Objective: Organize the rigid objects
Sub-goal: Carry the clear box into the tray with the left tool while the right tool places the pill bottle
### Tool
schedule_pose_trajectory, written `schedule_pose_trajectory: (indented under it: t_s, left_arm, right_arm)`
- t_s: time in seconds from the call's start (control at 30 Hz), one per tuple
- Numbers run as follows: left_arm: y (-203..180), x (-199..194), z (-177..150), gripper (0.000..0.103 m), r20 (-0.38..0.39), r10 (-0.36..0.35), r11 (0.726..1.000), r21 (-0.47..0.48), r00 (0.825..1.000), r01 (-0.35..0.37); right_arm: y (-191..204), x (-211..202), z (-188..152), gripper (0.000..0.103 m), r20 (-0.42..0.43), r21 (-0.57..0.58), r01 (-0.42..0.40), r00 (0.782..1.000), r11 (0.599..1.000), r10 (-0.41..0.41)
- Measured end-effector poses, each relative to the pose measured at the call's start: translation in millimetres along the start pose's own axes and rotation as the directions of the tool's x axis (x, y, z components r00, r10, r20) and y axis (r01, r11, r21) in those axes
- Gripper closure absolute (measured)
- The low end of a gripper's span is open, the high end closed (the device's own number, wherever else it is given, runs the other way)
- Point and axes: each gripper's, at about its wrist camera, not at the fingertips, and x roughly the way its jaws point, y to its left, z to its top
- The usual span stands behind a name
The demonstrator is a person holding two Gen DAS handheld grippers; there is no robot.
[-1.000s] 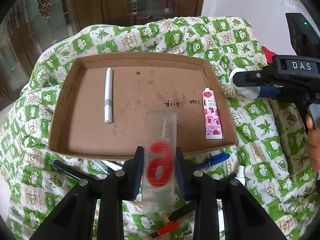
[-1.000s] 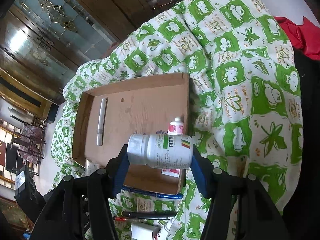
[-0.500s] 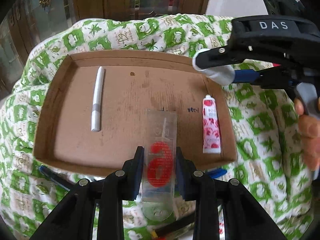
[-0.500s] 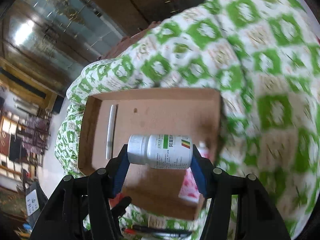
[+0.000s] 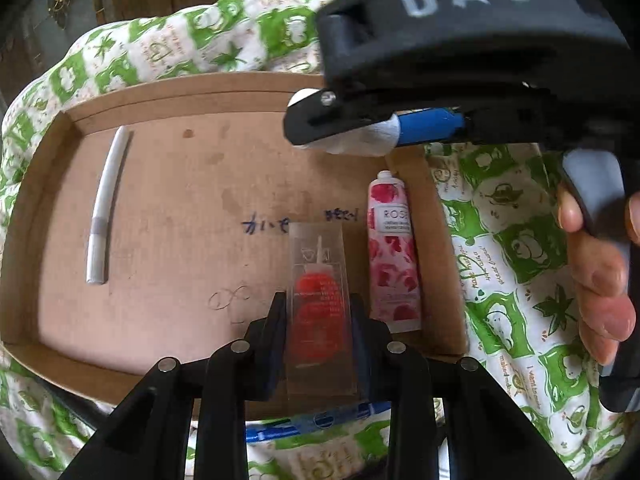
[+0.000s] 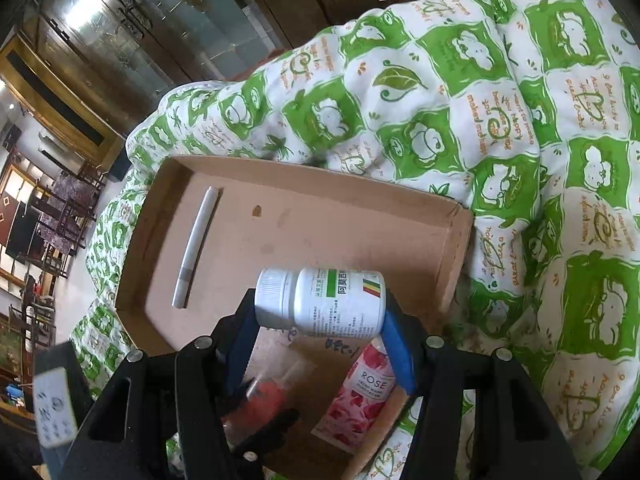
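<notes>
My left gripper (image 5: 318, 316) is shut on a clear plastic case with a red number candle (image 5: 319, 276) and holds it low over the front of the cardboard tray (image 5: 180, 208). My right gripper (image 6: 320, 320) is shut on a white pill bottle (image 6: 320, 300), held sideways above the tray (image 6: 320, 224). It also shows in the left wrist view (image 5: 360, 136) over the tray's back right corner. In the tray lie a white pen (image 5: 105, 204) at the left and a pink rose cream tube (image 5: 394, 256) at the right.
The tray rests on a green and white patterned quilt (image 6: 500, 140). A blue pen (image 5: 316, 420) lies on the quilt in front of the tray. A wooden glass-door cabinet (image 6: 140, 32) stands behind.
My left gripper has moved forward and down, so the candle case is now over the tray floor. My right gripper has moved left with the bottle, over the tray's right side.
</notes>
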Motion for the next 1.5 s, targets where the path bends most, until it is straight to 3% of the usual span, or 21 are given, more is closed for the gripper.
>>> schedule_pose_trajectory:
  t_s: [0.23,0.47,0.57,0.67,0.73,0.97,1.17,1.27,1.37,1.5]
  left_arm:
    - [-15,6,6,0.073,0.013,0.026,0.999,0.019,1.000,-0.026]
    - [-14,10,2,0.073,0.028,-0.029,0.999,-0.012,0.999,0.030]
    - [-15,11,-4,0.070,0.035,-0.039,0.999,-0.011,0.999,0.040]
    - [-12,9,-9,0.060,0.033,-0.045,0.999,-0.019,0.998,0.046]
    - [-7,6,-12,0.050,0.040,-0.039,0.999,-0.032,0.998,0.040]
    - [29,-35,-27,0.041,0.092,-0.022,0.996,-0.083,0.995,0.029]
    - [90,-94,-79,0.038,0.147,0.069,0.984,-0.174,0.987,-0.043]
    - [122,-110,-106,0.037,0.129,0.089,0.969,-0.242,0.988,-0.055]
    - [143,-112,-124,0.037,0.094,0.067,0.949,-0.313,0.993,-0.035]
    - [148,-106,-133,0.037,0.075,0.037,0.937,-0.350,0.996,-0.008]
  right_arm:
    - [-10,6,-4,0.046,-0.010,0.016,0.000,1.000,1.000,0.000]
    - [-12,11,-8,0.046,0.000,0.019,0.016,1.000,1.000,-0.016]
    - [-8,14,-9,0.046,0.012,0.004,0.035,0.999,0.999,-0.035]
    - [-9,15,-11,0.046,0.038,-0.001,0.035,0.999,0.999,-0.034]
    - [-8,18,-13,0.046,0.050,-0.014,0.039,0.998,0.999,-0.038]
    - [1,18,-18,0.031,0.098,-0.051,0.044,0.994,0.998,-0.039]
    - [4,-6,-22,0.023,0.138,0.004,0.057,0.989,0.998,-0.057]
    - [11,-22,-23,0.021,0.129,0.047,0.014,0.991,0.999,-0.020]
    - [23,-32,-28,0.020,0.083,0.102,-0.091,0.993,0.991,0.083]
    - [44,-36,-45,0.020,-0.004,0.170,-0.219,0.975,0.961,0.223]
